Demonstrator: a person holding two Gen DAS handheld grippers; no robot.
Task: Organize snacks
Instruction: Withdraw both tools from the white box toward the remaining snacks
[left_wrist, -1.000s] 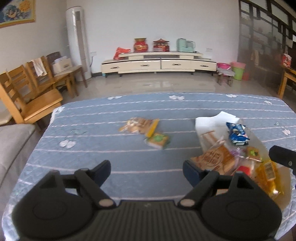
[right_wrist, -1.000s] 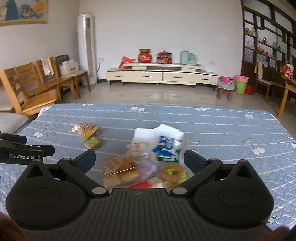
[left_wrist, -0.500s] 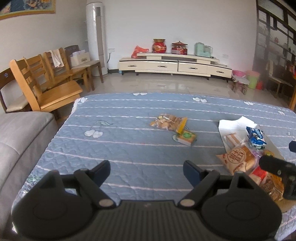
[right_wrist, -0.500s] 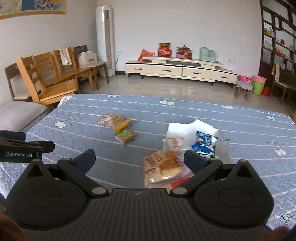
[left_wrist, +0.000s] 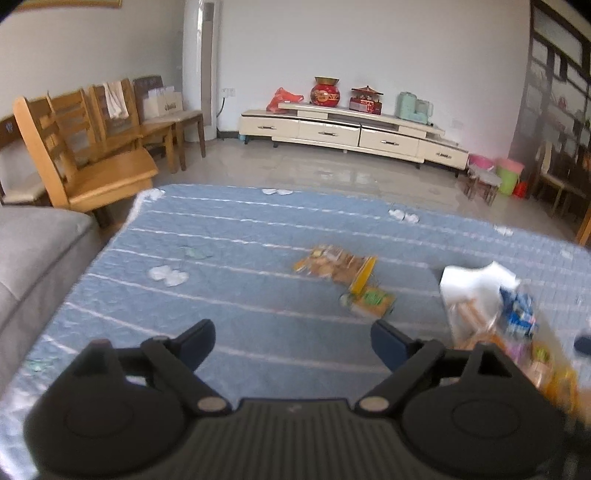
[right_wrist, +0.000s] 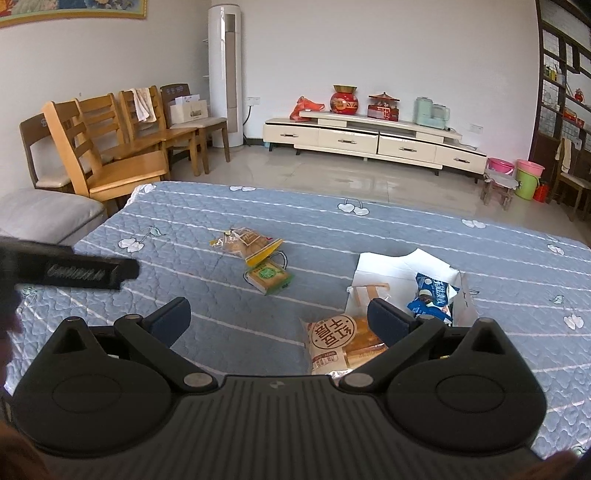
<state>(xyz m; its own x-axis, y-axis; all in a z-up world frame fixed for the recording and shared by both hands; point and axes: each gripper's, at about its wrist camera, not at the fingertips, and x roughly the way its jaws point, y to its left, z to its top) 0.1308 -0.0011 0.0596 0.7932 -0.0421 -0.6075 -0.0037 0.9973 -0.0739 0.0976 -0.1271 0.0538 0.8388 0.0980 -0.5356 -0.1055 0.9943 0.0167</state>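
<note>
A white open paper bag (right_wrist: 388, 269) lies on its side on the bench, which is covered by a blue quilted cloth with white stripes and heart prints (right_wrist: 498, 266); this bag serves as the landmark. Inside its mouth sits a blue-and-white snack packet (right_wrist: 434, 295) and a pale wrapped biscuit pack (right_wrist: 367, 291). Just in front of the bag, nearer the camera, lies a clear-wrapped bread pack with a round brown printed label (right_wrist: 334, 343), partly hidden by the right gripper. To the left of the bag and apart from it rests a small square tan cake packet with a green label (right_wrist: 269, 276), and touching its far corner is a clear bag of golden pastries with a yellow edge (right_wrist: 247, 240).

The right gripper (right_wrist: 279, 319) hangs above the bench just left of the bag, its dark blue fingers (right_wrist: 171, 320) spread wide with nothing between them. The left gripper (left_wrist: 291, 339) hovers farther left of the bag, and its fingers (left_wrist: 197, 341) are likewise spread apart and empty; in the left wrist view the bag (left_wrist: 472, 284) and its contents are blurred.

Beyond the bench stand light wooden chairs (right_wrist: 110, 155), a tall white standing air conditioner (right_wrist: 225, 74) and a long cream low cabinet (right_wrist: 369, 140).
</note>
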